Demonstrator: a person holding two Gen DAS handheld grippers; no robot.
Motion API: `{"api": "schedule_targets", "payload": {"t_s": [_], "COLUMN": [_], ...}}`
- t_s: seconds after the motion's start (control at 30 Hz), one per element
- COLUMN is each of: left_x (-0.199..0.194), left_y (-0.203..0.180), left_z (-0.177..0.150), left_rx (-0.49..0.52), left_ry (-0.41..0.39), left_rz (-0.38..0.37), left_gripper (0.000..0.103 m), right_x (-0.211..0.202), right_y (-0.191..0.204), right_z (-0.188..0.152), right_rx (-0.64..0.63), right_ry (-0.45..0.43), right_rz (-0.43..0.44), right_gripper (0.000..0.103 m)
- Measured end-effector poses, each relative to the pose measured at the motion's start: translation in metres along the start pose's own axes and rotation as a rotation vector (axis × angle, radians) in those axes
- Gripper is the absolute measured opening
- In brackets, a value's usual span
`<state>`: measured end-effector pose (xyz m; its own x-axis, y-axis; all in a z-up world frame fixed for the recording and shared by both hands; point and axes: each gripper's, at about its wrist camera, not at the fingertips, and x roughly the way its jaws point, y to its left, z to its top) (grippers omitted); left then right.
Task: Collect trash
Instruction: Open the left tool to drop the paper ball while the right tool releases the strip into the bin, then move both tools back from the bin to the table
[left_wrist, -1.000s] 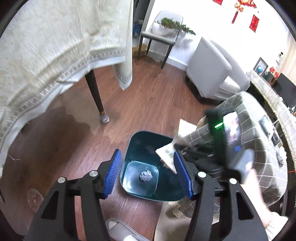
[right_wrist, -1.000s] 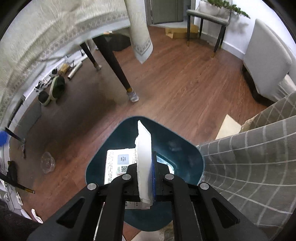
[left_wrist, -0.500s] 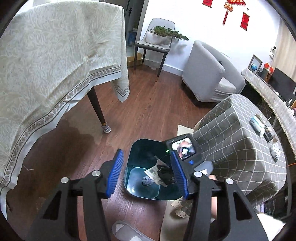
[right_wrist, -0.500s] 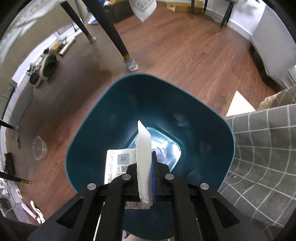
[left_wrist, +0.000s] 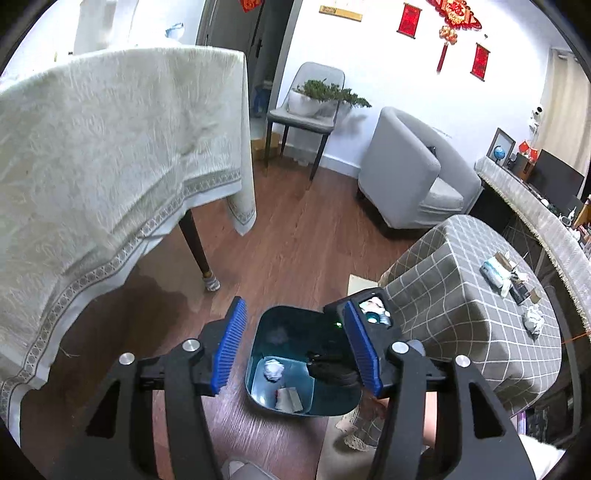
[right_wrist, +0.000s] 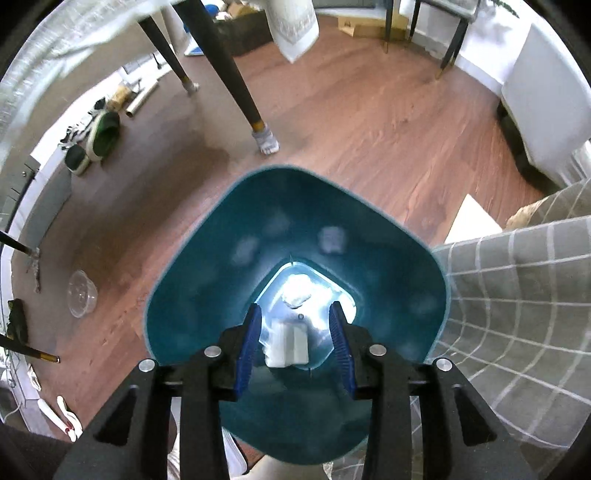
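Right wrist view looks straight down into the teal bin (right_wrist: 192, 306), where a folded white packet (right_wrist: 288, 343) lies on the bottom and a crumpled paper ball (right_wrist: 295, 293) sits just beyond it at 12 o'clock. The right tool (right_wrist: 295, 339) hangs over the bin mouth, released and holding nothing. The left tool (left_wrist: 295, 354) is likewise spread and unladen above the bin. At 3 o'clock stands the checked-cloth table (right_wrist: 517, 295); the wooden floor (right_wrist: 369, 122) surrounds the bin.
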<state>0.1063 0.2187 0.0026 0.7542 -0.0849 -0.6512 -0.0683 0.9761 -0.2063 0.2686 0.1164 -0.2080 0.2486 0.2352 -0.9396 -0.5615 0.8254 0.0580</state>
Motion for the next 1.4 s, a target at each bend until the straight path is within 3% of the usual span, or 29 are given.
{"api": "schedule_targets", "payload": {"t_s": [0.33, 0.63, 1.0, 1.4], "left_x": [-0.017, -0.015, -0.002, 0.023], "left_y": [-0.017, -0.046, -0.105, -0.202], "left_z": [0.015, 0.023, 0.023, 0.014], "left_rx": [0.016, 0.049, 0.153, 0.276], "left_ry": [-0.067, -0.093, -0.097, -0.095], "left_rz": [-0.009, -0.042, -0.107, -0.256], "left_gripper": [0.069, 0.078, 0.086, 0.094], "right_x": [-0.087, -0.174, -0.245, -0.289], "right_y": [-0.006, -0.032, -0.097, -0.188], "right_z": [0.004, -0.012, -0.048, -0.101], "right_rx": [-0.035, -0.058, 0.004, 0.150], "right_ry": [-0.172, -0.340, -0.490, -0.602], "right_rz": [0.045, 0.038, -0.047, -0.186], "right_gripper": [0.039, 0.052, 0.072, 0.088]}}
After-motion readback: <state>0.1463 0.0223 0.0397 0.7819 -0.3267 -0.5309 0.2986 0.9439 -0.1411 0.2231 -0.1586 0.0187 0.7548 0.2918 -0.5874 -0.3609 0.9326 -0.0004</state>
